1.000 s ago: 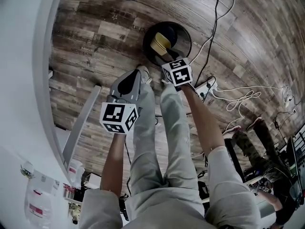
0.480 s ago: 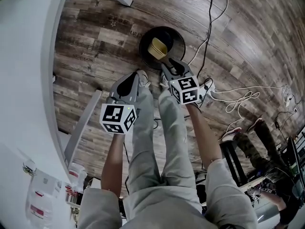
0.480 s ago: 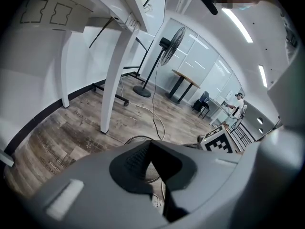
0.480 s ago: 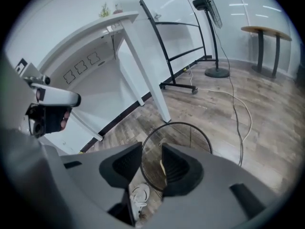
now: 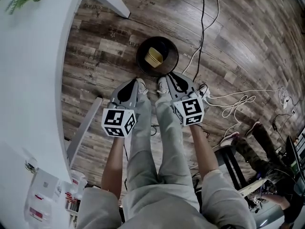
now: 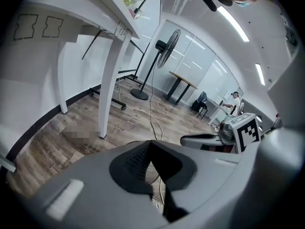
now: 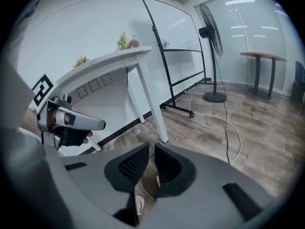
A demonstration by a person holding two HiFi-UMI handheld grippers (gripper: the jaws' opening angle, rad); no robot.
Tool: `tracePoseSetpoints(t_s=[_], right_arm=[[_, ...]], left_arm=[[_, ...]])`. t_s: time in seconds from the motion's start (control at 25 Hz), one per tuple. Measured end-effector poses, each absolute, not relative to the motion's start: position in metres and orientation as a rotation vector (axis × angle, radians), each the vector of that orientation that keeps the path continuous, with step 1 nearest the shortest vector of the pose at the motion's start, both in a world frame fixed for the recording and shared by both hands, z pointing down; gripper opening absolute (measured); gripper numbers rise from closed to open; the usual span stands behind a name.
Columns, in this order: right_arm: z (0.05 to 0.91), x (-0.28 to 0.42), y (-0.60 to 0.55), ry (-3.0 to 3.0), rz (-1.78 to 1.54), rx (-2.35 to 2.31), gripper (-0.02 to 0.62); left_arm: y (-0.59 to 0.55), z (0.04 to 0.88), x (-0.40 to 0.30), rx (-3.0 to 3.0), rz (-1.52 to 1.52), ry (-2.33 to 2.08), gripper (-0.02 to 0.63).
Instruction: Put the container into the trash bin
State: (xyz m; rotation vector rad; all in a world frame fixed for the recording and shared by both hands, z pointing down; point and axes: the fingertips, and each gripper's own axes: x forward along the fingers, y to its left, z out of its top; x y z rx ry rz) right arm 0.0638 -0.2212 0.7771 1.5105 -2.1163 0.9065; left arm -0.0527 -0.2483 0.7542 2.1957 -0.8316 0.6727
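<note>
The yellow container (image 5: 153,57) lies inside the black trash bin (image 5: 139,56) on the floor, just ahead of the nearer right gripper (image 5: 170,78), its empty jaws closing to a narrow gap; the left gripper (image 5: 133,83) has its jaws together

Seen from above, the trash bin (image 5: 167,49) has an open mouth, with only the container (image 5: 153,57) lying inside. On the left, the white table (image 5: 33,70) and its slanted leg (image 5: 83,128) block that side. The person's shoes (image 5: 141,86) crowd the bin's near rim. To the right, a black cable (image 5: 203,23), a power strip (image 5: 205,89) and white cables (image 5: 240,99) trail over the floor (image 5: 109,30), which lies open on the bin's far side.
</note>
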Motion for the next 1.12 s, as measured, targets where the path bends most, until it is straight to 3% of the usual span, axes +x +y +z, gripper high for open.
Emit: tracePoseSetpoints(t_s=[0.16, 1.12], right_arm=[[0.744, 0.073, -0.224, -2.129, 0.871, 1.565, 0.016], [0.578, 0.104, -0.270, -2.196, 0.677, 1.699, 0.014]], left_arm=[[-0.254, 0.736, -0.050, 2.207, 0.660, -0.845, 0.011], [-0.310, 0.590, -0.037, 2.336, 0.551, -0.922, 0.011]])
